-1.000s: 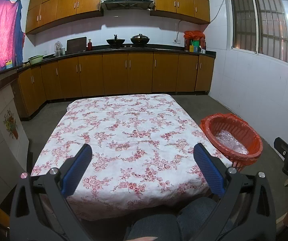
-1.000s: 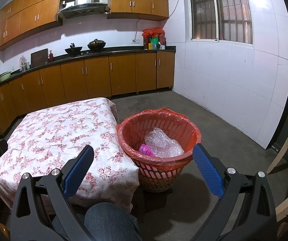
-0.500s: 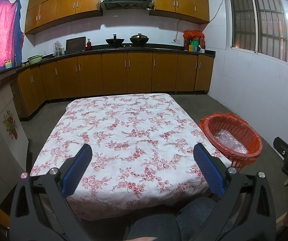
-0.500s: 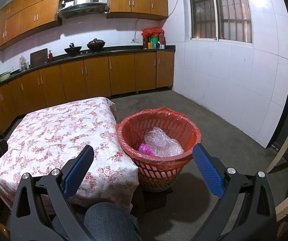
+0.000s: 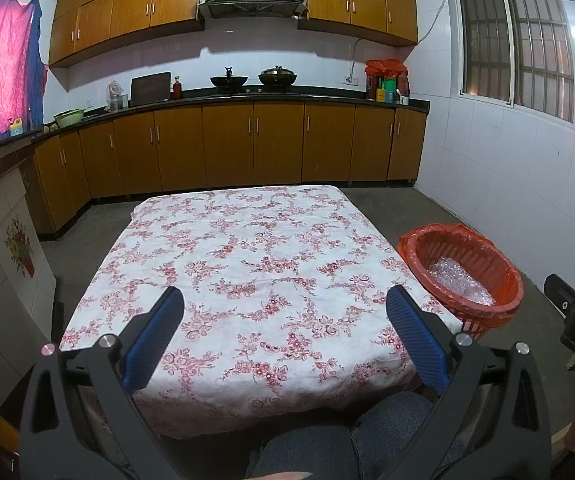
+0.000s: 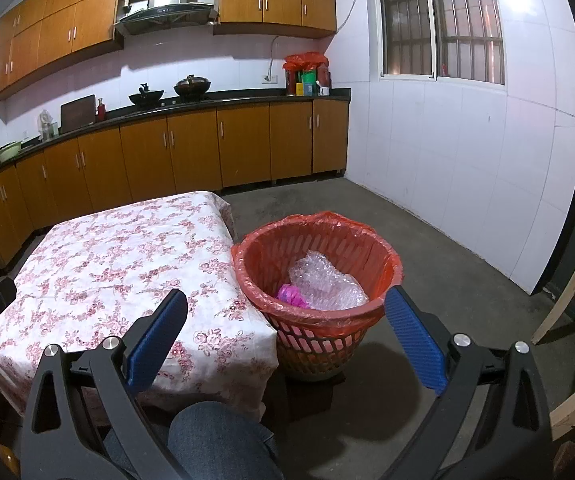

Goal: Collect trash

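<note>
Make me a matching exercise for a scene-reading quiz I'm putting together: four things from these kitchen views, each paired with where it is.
Things:
1. bubble wrap
2. floral tablecloth
3. wok
4. trash basket

Places:
A. on the counter under the range hood
B. on the floor beside the table
C. inside the red-lined basket
D. spread over the table

Pairs: 1-C, 2-D, 3-A, 4-B

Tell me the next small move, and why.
Probably none beyond holding both grippers back: the floral tablecloth shows no trash, the clear bubble wrap and pink wrapper lie in the red-lined basket, and both jaws stand open, empty.
</note>
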The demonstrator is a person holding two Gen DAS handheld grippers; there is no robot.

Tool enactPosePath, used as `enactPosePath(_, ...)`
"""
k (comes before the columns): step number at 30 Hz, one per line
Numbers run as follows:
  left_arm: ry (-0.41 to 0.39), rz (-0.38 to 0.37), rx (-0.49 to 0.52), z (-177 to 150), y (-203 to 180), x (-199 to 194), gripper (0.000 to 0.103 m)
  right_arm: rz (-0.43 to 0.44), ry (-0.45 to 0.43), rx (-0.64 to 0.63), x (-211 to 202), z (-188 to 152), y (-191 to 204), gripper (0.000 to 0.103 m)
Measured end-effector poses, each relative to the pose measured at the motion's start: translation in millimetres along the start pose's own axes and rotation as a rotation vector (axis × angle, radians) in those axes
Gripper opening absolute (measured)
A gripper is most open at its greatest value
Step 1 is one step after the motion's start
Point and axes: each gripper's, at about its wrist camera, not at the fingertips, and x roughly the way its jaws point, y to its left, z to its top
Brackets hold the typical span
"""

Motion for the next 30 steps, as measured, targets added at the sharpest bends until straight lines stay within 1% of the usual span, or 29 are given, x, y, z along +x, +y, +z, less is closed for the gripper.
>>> enactPosePath(30,0.004,-0.006,0.000,-1.9,-1.2,2.5,0.099,0.000,0.002,0.000,-0.3,1.5,-1.6,0.098)
